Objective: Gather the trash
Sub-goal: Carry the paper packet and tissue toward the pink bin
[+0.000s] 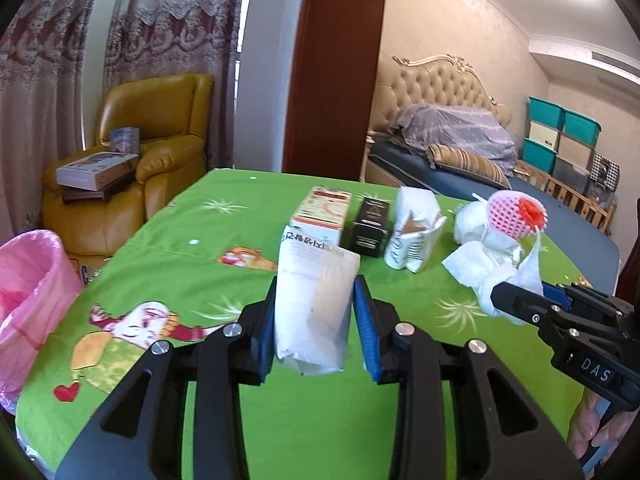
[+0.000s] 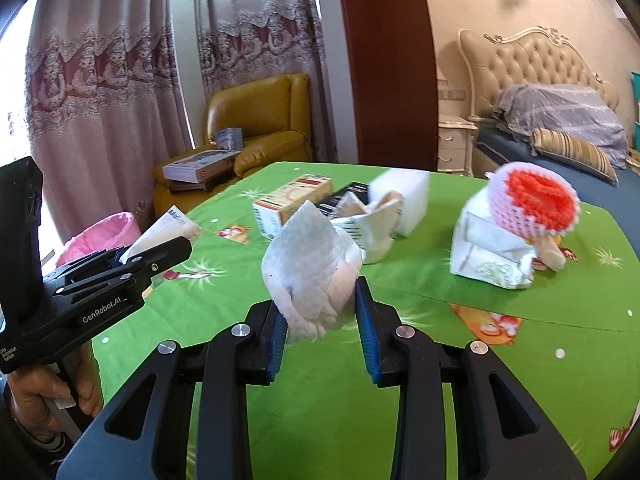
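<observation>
Left wrist view: the left gripper [image 1: 314,308] fills the lower centre of the frame, its jaws closed on a white paper packet [image 1: 314,300] printed with dark characters; the packet's long axis runs up the frame, away from the camera, its printed end pointing toward the boxes at centre. The packet is clear of the green table [image 1: 224,240]. At the far left edge stands a bin lined with a pink bag [image 1: 28,292]. Beyond the packet lie an orange-and-white box [image 1: 322,214], a black box [image 1: 370,226] just beside it, and a crumpled paper cup [image 1: 414,236]. Right wrist view: the right gripper [image 2: 320,312] occupies the lower centre, its jaws pinching a crumpled white tissue [image 2: 310,268] whose pointed corner rises toward the upper centre of the frame, above the table. At right of the frame sit a folded white wrapper [image 2: 488,252] and, resting on it, a pink foam fruit net [image 2: 532,204] with a red centre, its open end facing the camera. A hand [image 2: 44,396] grips the left gripper's handle at lower left.
</observation>
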